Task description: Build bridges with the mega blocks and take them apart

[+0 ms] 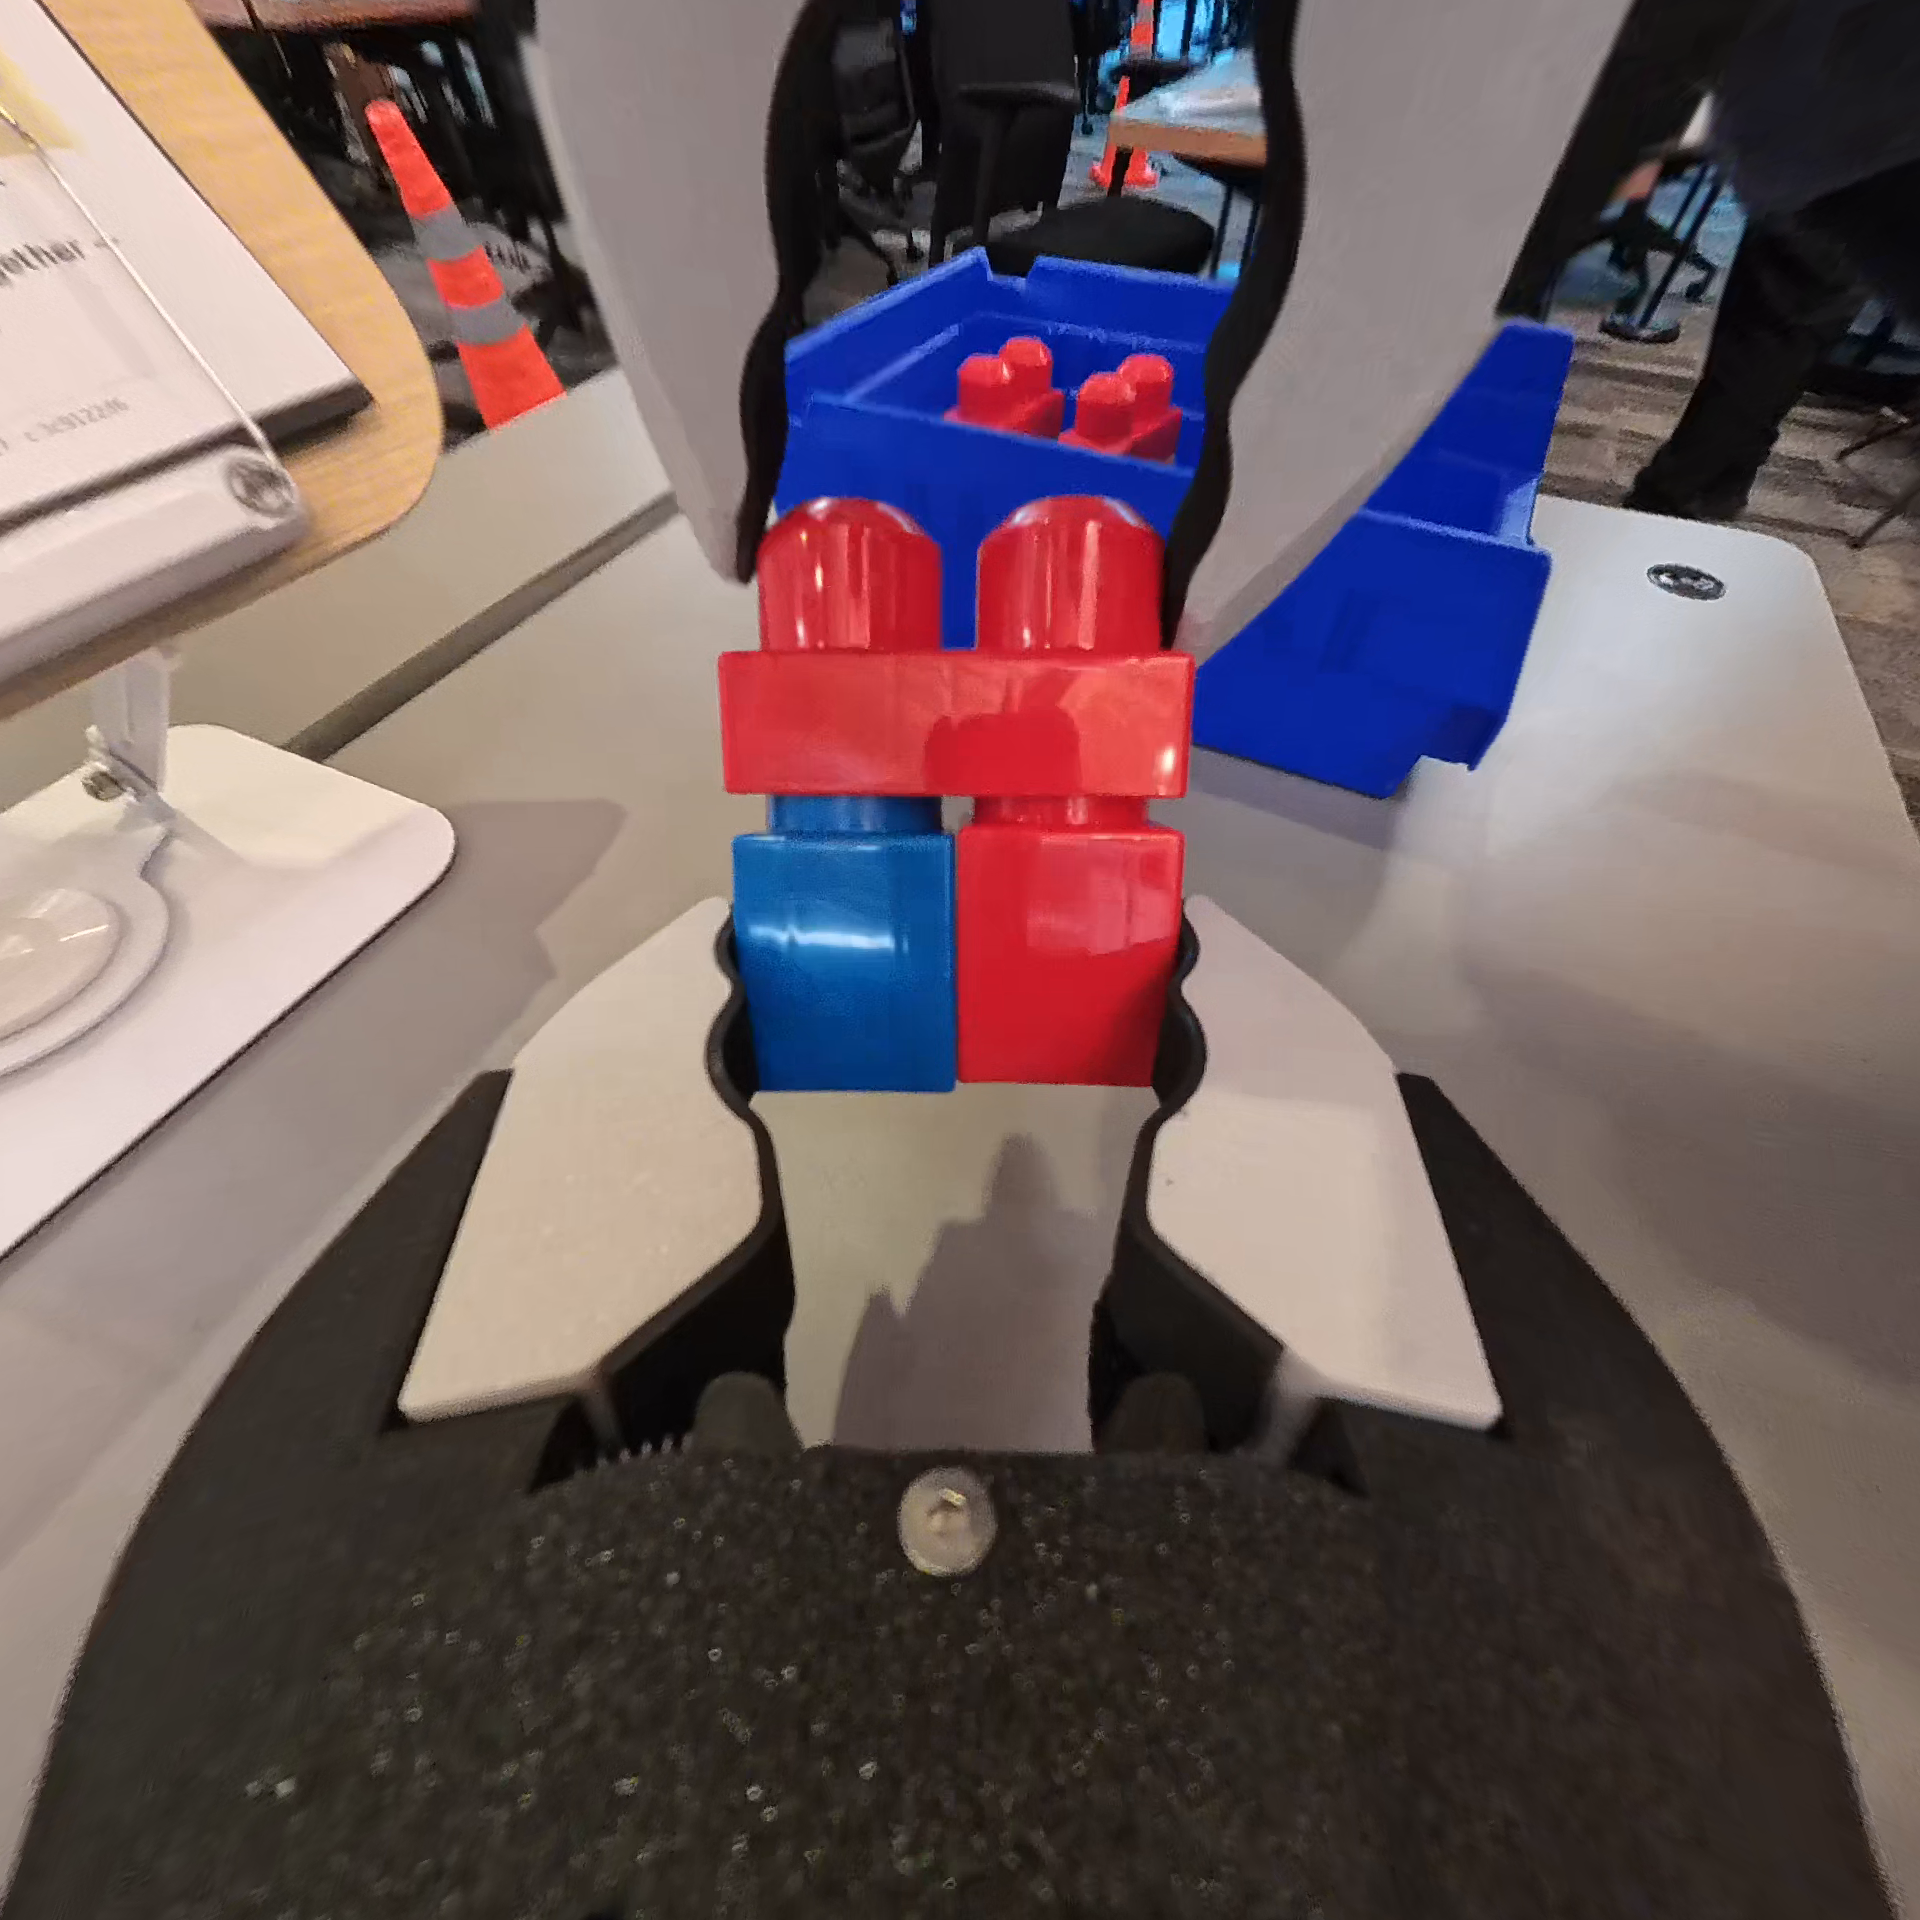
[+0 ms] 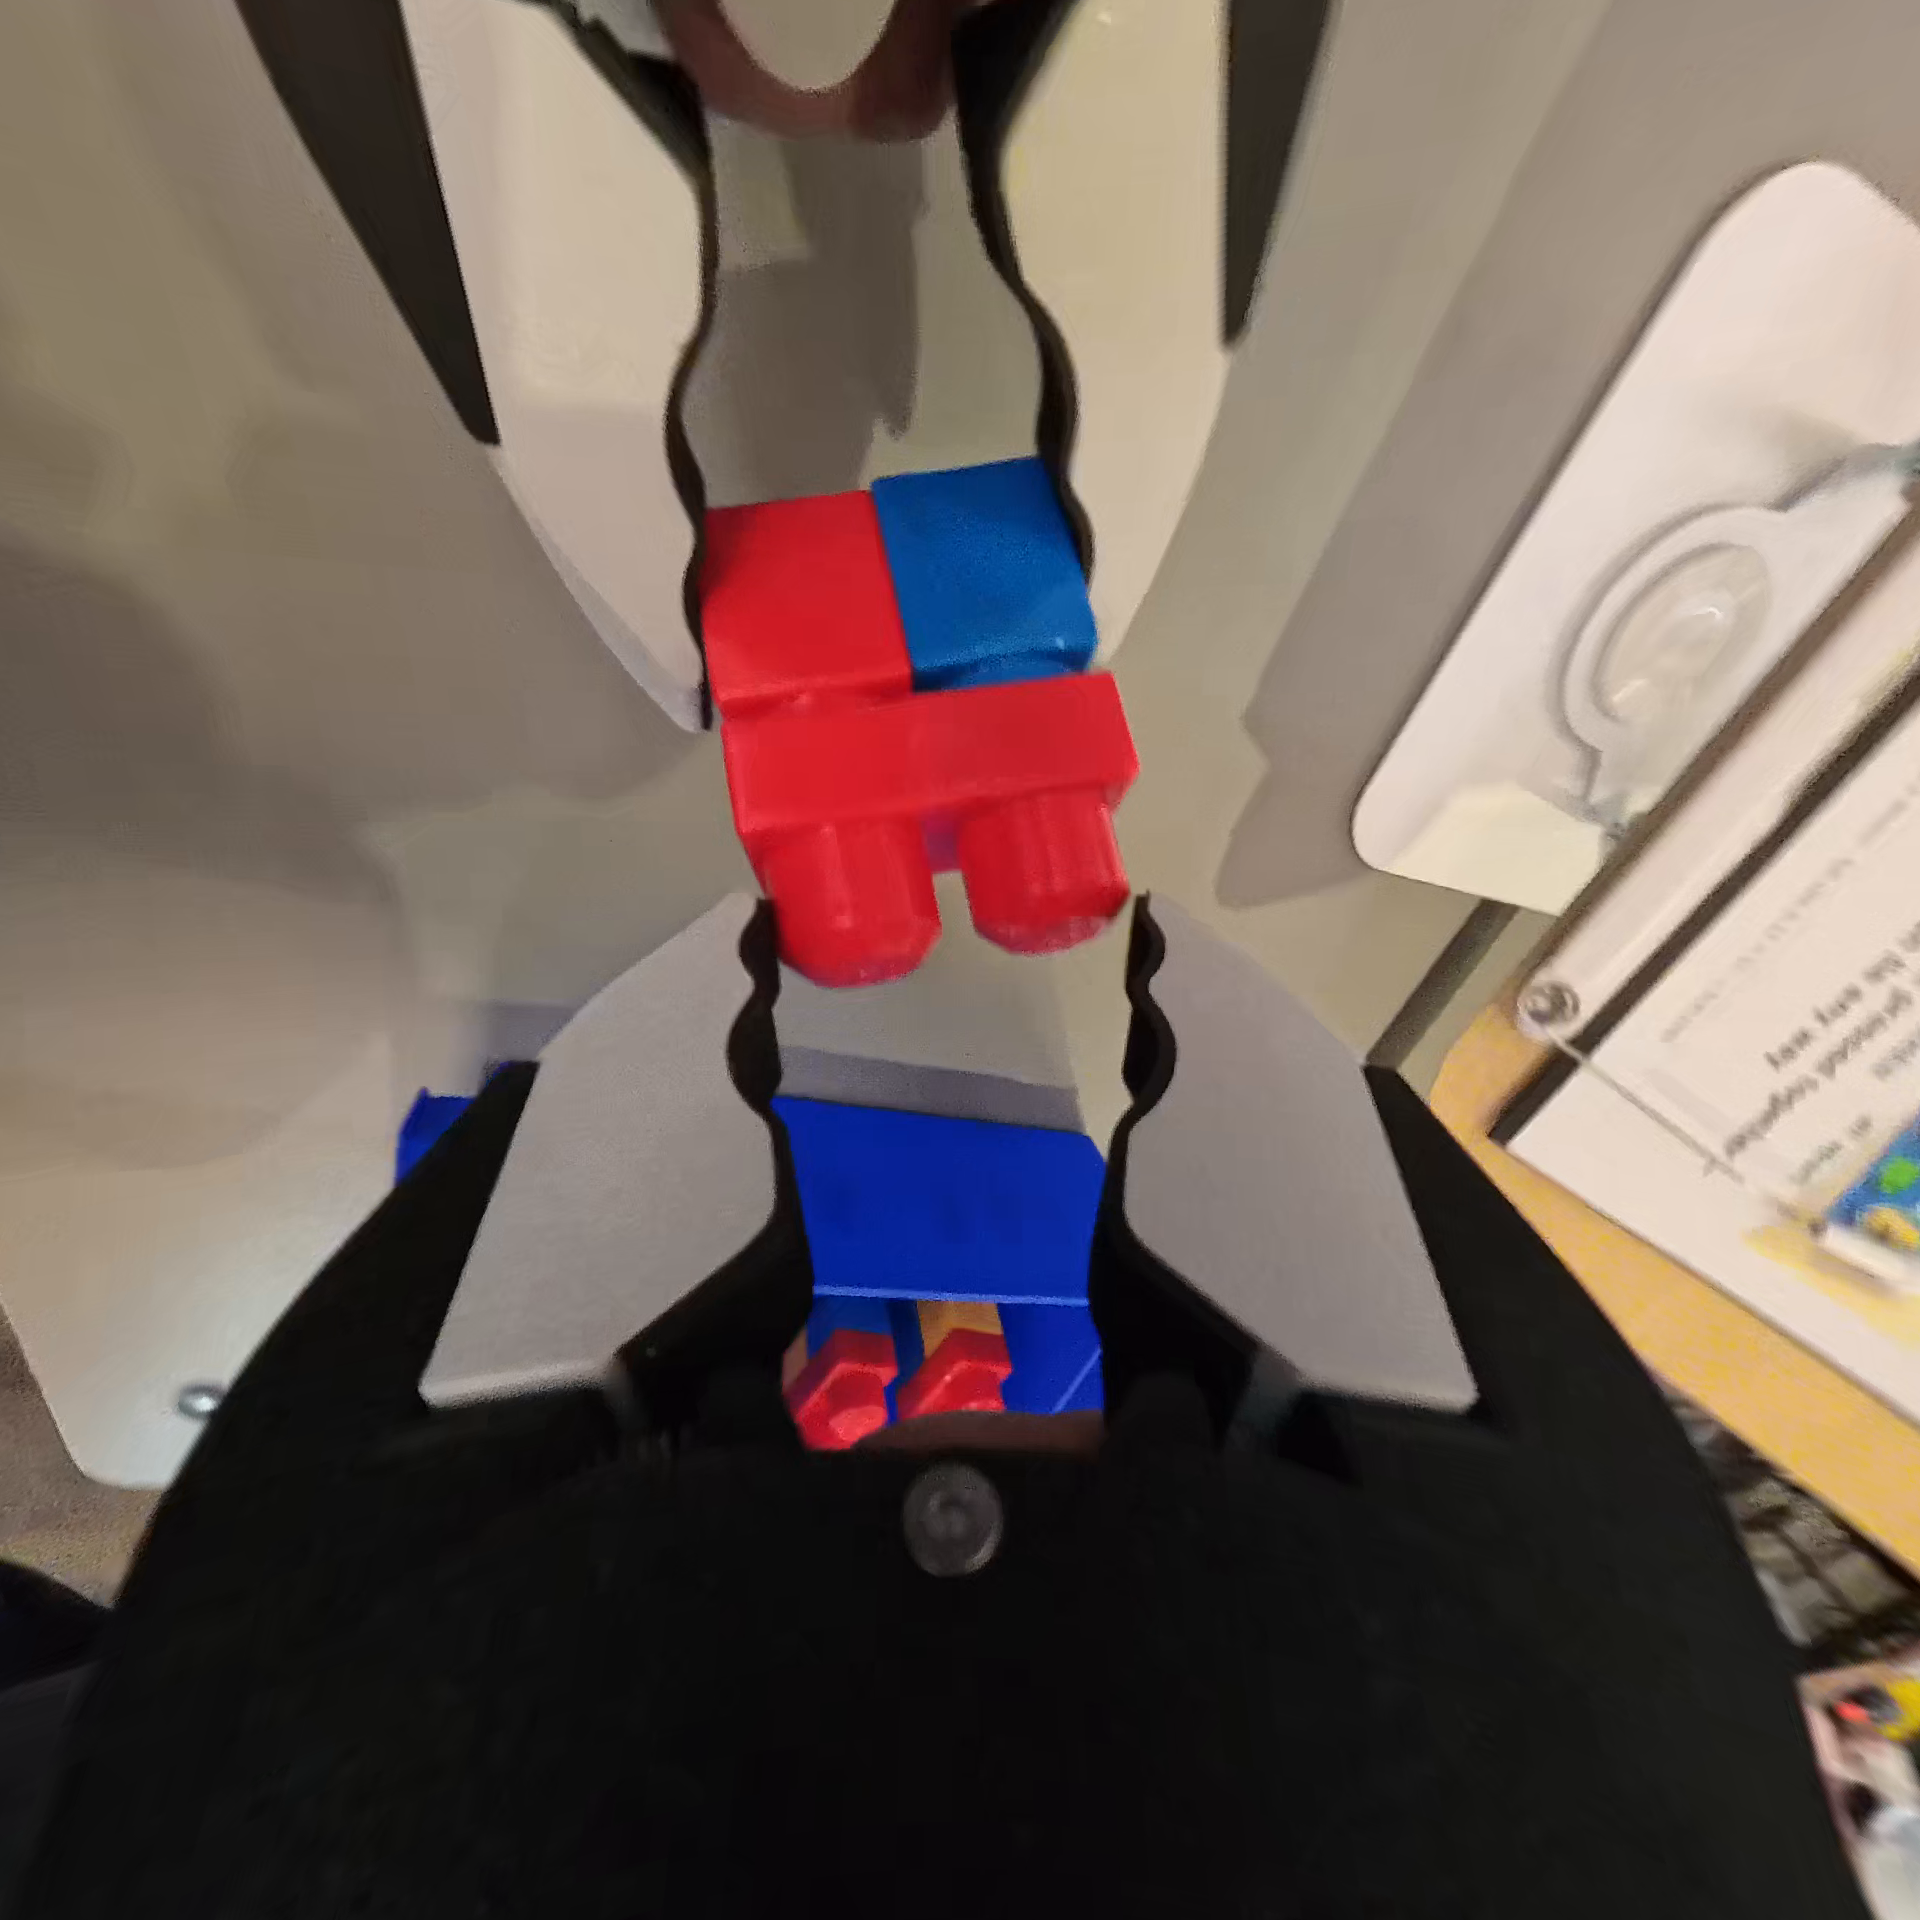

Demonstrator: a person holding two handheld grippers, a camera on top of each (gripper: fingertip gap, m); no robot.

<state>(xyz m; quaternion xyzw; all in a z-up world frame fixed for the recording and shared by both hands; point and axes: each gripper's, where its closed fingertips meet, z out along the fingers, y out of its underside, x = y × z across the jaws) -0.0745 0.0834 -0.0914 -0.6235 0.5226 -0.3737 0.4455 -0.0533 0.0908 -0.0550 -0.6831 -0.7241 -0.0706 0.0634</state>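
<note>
Counts:
- Grippers: two, left (image 1: 956, 997) and right (image 2: 951, 935).
- Red blocks in stack: two, wide top block (image 1: 956, 722) and lower red block (image 1: 1065, 956).
- Blue block (image 1: 847, 956) in stack: one.
- Blue bins: two, rear bin (image 1: 987, 457) and side bin (image 1: 1403, 623).
- Red blocks in rear bin (image 1: 1070, 400): two.
- Orange cones seen: two, near cone (image 1: 468, 270) and far cone (image 1: 1122, 156).

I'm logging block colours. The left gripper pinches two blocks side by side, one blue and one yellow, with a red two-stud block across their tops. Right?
Not quite: the block beside the blue block is red, not yellow. The left wrist view shows it. The left gripper does pinch the pair, with the red two-stud block across their tops.
</note>
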